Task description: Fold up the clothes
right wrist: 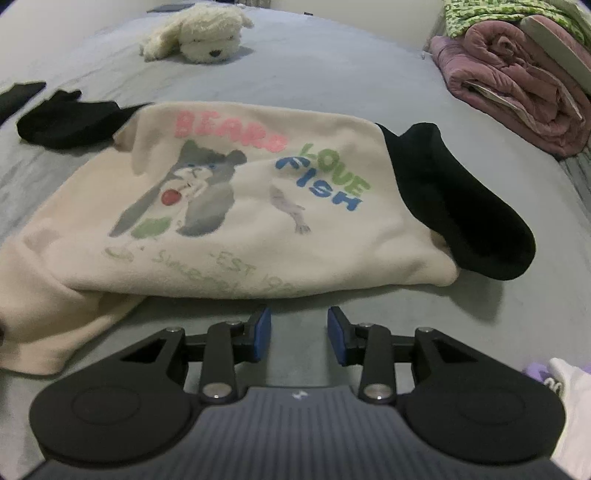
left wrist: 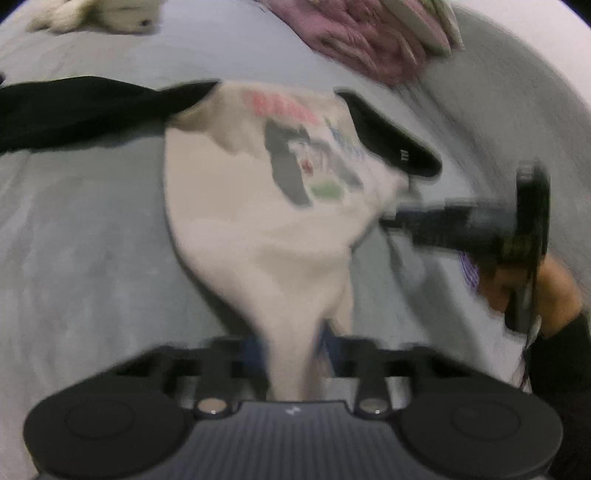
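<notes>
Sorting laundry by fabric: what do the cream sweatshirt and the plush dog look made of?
The cream sweatshirt looks like soft matte fleece or cotton knit, with a fuzzy surface, faded print and black sleeves. The plush dog looks like shaggy synthetic pile, with tufted, curly fibres.

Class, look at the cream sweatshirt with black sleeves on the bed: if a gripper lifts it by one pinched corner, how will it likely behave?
The sweatshirt is probably floppy: where the left gripper pinches it, the cloth funnels into a narrow bunch. Its black sleeve lies loose, so it would likely trail behind. It looks thick and fleecy, so unlikely to slip from the pads.
</notes>
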Motion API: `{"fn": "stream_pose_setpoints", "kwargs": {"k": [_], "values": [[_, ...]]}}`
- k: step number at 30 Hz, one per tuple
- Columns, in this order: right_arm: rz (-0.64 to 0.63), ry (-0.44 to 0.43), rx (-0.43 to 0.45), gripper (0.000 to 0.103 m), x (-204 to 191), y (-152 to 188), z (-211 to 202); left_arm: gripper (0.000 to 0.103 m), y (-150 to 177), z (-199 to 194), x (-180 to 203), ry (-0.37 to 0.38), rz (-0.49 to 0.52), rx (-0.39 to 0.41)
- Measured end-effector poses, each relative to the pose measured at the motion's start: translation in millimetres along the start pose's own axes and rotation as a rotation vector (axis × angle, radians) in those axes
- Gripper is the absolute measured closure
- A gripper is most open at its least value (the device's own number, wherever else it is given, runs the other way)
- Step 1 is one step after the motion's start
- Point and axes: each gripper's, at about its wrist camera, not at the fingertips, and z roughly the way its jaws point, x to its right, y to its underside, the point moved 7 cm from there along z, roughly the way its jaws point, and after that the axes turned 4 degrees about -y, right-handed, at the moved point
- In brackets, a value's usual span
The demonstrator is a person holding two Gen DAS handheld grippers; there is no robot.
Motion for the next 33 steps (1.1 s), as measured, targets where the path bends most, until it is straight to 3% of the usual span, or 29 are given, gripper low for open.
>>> {"fn": "stream_pose_setpoints", "kwargs": {"k": [4,7,9,10,13,14,16,17,20,25,28,33], "values": [[-0.049,-0.008,0.0,0.065,-9.6,2.3,1.1,0.091,-50.1,-42.9,-2.6,0.155,-0.133,0.243],[-0.089,-0.017,0.002,0.065,-17.5,4.0,1.8,0.091,-88.4,-61.7,-26.0,0.231,-0.307,0.376],[-0.115,-0.024,0.003,0.064,-22.7,5.2,2.2,0.091,-103.2,-64.2,-43.6,0.26,-0.395,0.415],[-0.128,-0.027,0.003,0.064,-25.3,5.8,2.4,0.091,-106.0,-60.7,-50.3,0.26,-0.414,0.405],[-0.142,-0.036,0.006,0.064,-28.9,5.7,2.7,0.088,-91.3,-37.2,-51.5,0.174,-0.359,0.233],[-0.132,-0.04,0.005,0.064,-26.9,5.3,3.0,0.082,-83.6,-33.3,-49.6,0.146,-0.323,0.187],[-0.103,-0.03,0.007,0.059,-21.4,2.3,3.5,0.056,-68.1,-30.4,-45.9,0.073,-0.236,0.133],[-0.089,-0.023,0.01,0.059,-18.7,0.5,3.8,0.055,-61.2,-30.4,-45.2,0.046,-0.199,0.117],[-0.065,0.002,0.025,0.059,-14.2,-3.7,5.3,0.052,-46.3,-32.8,-48.3,0.042,-0.181,0.084],[0.009,0.018,0.048,0.059,-6.5,-7.6,7.9,0.017,-24.5,-33.2,-42.2,0.058,-0.112,0.042],[0.051,0.031,0.094,0.059,-4.5,-13.3,5.9,0.012,-8.3,-26.9,-33.5,0.046,-0.061,0.005],[0.089,0.08,0.186,0.059,-0.4,-28.4,5.3,0.012,10.0,-10.2,-14.4,0.022,0.024,-0.022]]}}
